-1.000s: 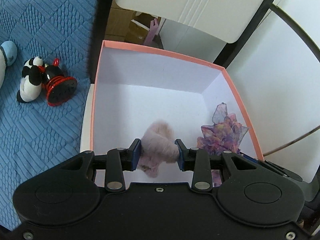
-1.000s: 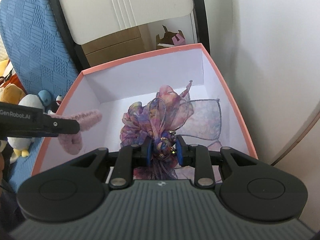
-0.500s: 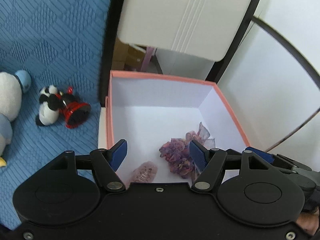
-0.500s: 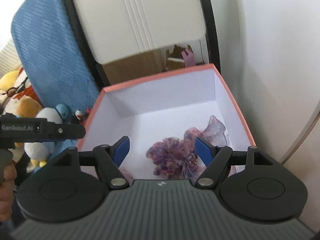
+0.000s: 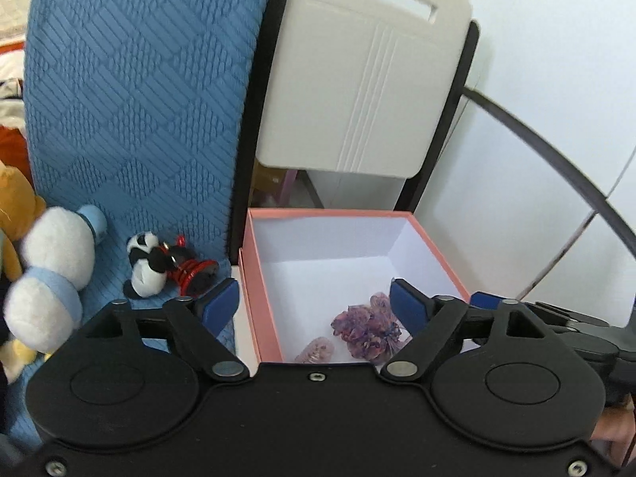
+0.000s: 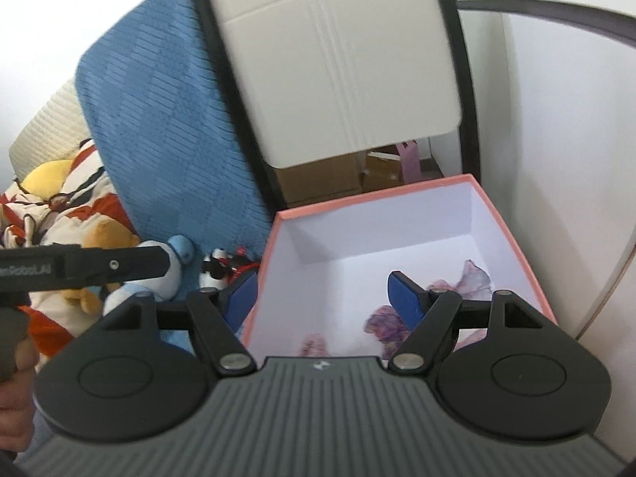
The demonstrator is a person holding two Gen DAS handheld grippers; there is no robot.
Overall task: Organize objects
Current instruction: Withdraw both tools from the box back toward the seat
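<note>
Pink scrunchie (image 5: pixel 316 350) and purple bow (image 5: pixel 369 330) lie at box (image 5: pixel 254 310) floor's near edge; left gripper (image 5: pixel 314 304), jaws just widened, and right gripper (image 6: pixel 322 292) both empty, agape: lift clear of rim, then fetch panda (image 5: pixel 145 266).

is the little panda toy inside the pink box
No, the panda toy lies on the blue cover outside the pink box, left of its wall.

A fuzzy scrunchie (image 5: pixel 315 350) and an organza bow (image 5: pixel 367 330) are lying side by side in the open box (image 5: pixel 254 298), bow to the right. Left of the box, a panda toy (image 5: pixel 144 268) is resting on the quilted cover (image 5: pixel 131 99), a penguin plush (image 5: pixel 47 274) sitting further left.
</note>
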